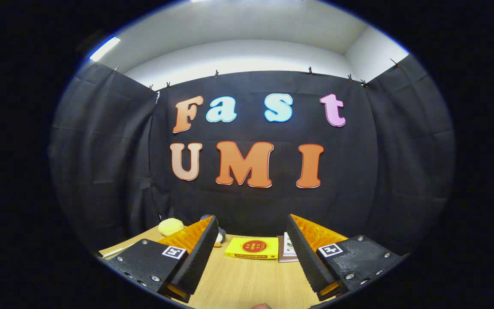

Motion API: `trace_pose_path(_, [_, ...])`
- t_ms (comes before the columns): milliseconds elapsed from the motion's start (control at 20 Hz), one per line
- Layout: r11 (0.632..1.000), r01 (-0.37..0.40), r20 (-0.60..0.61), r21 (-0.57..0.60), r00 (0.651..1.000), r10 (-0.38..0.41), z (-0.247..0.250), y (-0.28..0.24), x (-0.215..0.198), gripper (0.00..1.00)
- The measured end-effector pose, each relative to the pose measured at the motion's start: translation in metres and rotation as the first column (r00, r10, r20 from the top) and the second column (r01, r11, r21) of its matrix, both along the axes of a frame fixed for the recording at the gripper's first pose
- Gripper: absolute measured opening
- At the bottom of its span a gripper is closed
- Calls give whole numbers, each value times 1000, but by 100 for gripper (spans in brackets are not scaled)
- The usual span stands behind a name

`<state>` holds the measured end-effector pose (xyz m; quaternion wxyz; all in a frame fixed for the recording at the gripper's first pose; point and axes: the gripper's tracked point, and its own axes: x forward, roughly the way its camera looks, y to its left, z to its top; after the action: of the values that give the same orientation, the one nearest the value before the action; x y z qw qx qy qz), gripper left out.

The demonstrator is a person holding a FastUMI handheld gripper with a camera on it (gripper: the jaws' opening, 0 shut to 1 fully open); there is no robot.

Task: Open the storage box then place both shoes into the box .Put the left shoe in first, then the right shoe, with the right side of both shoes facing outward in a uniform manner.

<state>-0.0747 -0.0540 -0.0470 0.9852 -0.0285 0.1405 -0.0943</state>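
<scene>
Box, shoes: place unknown. Gripper [251,253] fingers wide apart, empty, above surface [247,283]; yellow book [252,248] just ahead. Likely light, stiff lid, taken by edge; shoes soft, by heel

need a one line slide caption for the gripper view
Open tool held level over a wooden table, a yellow book lying just beyond its fingers, nothing gripped.

Plush toy [171,226] partly hidden behind one finger [195,253] of the wide-apart gripper [251,253]. Second book [287,251] half covered by the other finger, cover unreadable.
</scene>
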Motion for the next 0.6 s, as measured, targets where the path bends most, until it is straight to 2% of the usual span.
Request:
trace_pose_path(150, [1000,4,30,5,1000,-4,6,-15,-2,96])
trace_pose_path(600, [999,-26,55,38,998,24,7,-10,1,97])
